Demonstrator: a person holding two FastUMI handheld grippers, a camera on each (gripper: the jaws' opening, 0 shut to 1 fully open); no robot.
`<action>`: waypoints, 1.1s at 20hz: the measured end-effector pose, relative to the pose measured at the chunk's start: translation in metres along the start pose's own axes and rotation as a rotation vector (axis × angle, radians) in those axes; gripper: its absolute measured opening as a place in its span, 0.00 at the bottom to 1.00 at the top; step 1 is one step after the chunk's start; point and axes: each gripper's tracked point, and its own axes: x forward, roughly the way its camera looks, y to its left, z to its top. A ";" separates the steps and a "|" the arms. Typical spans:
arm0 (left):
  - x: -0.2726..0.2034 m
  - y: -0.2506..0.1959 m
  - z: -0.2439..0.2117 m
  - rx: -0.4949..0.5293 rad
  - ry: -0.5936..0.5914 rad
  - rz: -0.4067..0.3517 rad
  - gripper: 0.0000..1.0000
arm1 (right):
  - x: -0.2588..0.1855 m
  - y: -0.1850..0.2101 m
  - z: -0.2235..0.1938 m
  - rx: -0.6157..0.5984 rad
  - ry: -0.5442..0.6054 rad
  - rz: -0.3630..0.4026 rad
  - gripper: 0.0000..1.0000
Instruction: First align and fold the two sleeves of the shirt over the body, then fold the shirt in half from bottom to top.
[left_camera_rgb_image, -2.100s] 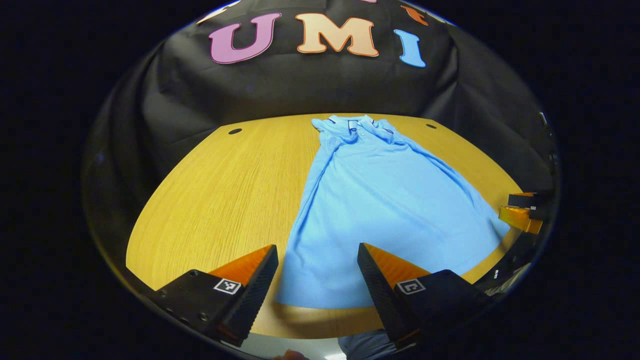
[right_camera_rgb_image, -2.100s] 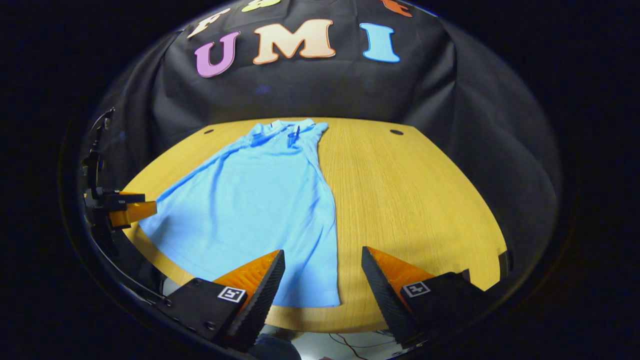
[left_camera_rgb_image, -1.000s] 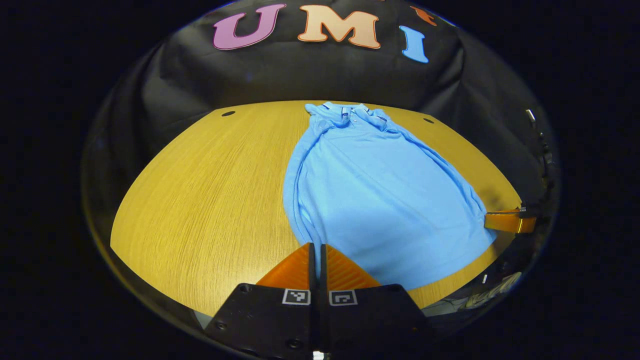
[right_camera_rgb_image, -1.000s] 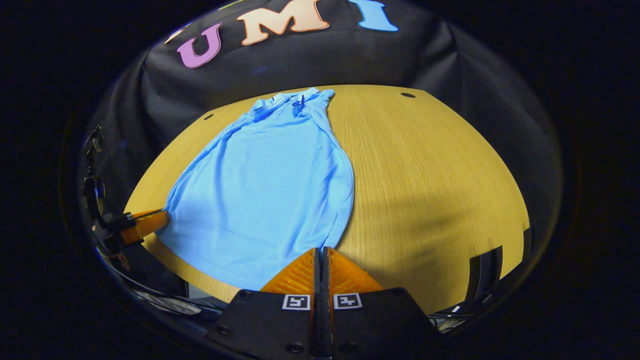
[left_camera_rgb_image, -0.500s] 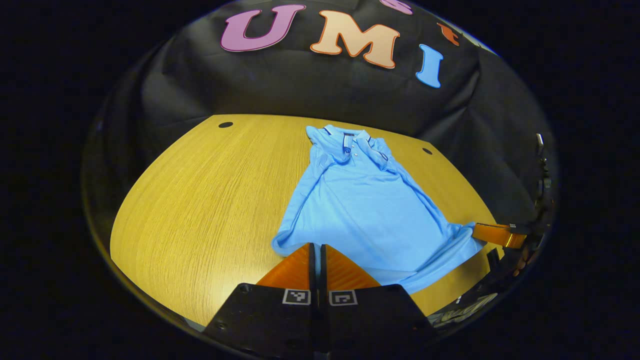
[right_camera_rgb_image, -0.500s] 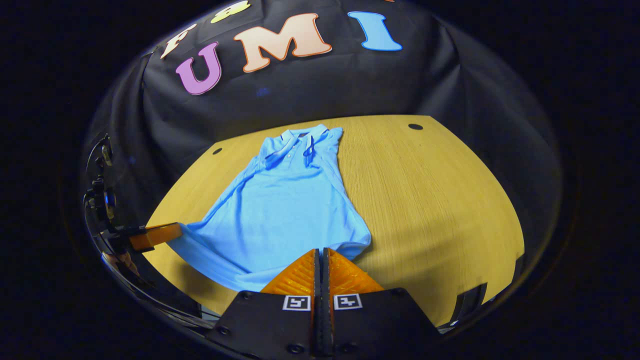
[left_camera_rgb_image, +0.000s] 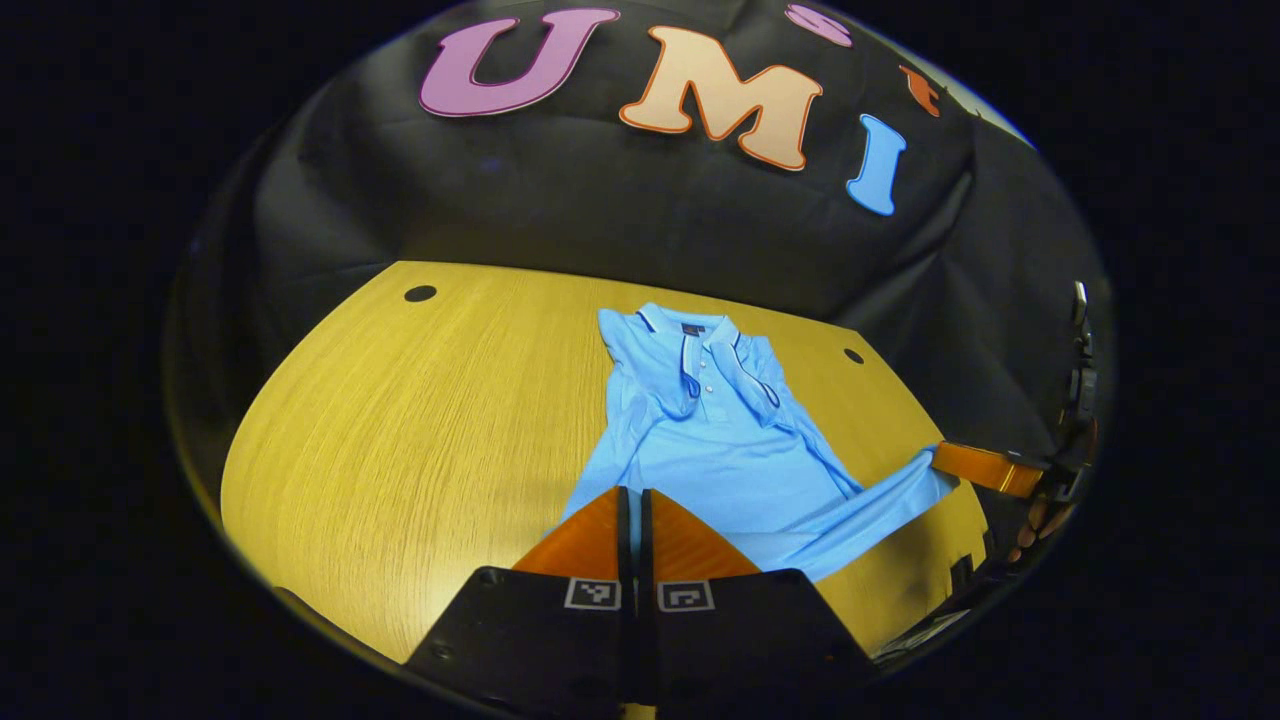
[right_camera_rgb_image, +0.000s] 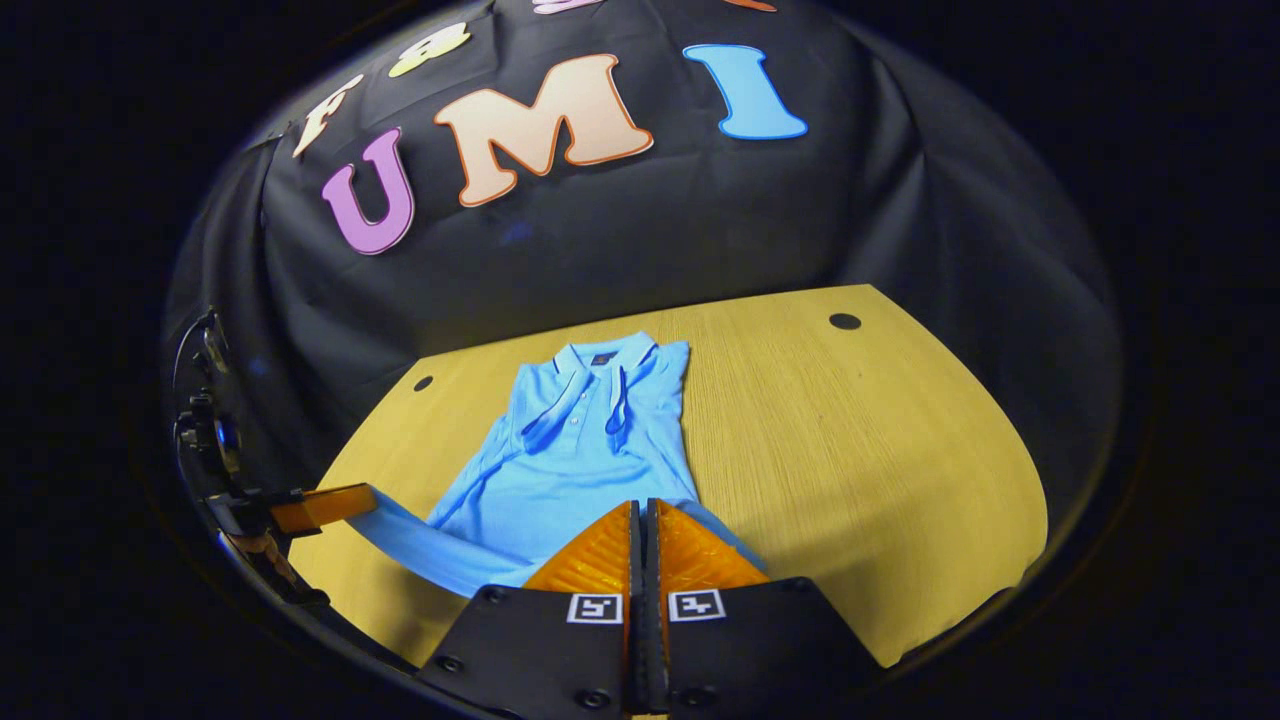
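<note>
With both grippers (left_camera_rgb_image: 630, 495) (right_camera_rgb_image: 640, 505) clamped on the shirt's (left_camera_rgb_image: 700, 440) hem, could land crooked if raised unevenly.

A wooden table (left_camera_rgb_image: 400, 420) with round holes stands before a black cloth wall (left_camera_rgb_image: 600, 220).

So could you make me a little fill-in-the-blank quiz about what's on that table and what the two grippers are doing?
1. The shirt lying on the wooden table is light ____.
2. The shirt's collar points toward the ____ cloth wall.
3. The left gripper and right gripper each pinch the shirt's bottom ____.
4. Both grippers' fingers are ____, not spread.

Missing words: blue; black; hem; shut
</note>
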 end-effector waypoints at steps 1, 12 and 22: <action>0.009 0.002 0.010 0.007 -0.009 -0.003 0.00 | 0.008 0.001 0.010 0.007 -0.011 0.000 0.02; 0.104 0.025 0.113 0.048 -0.074 -0.032 0.00 | 0.108 0.007 0.111 0.026 -0.122 -0.035 0.02; 0.219 0.069 0.148 0.094 -0.065 -0.018 0.00 | 0.233 -0.013 0.131 0.073 -0.114 -0.117 0.02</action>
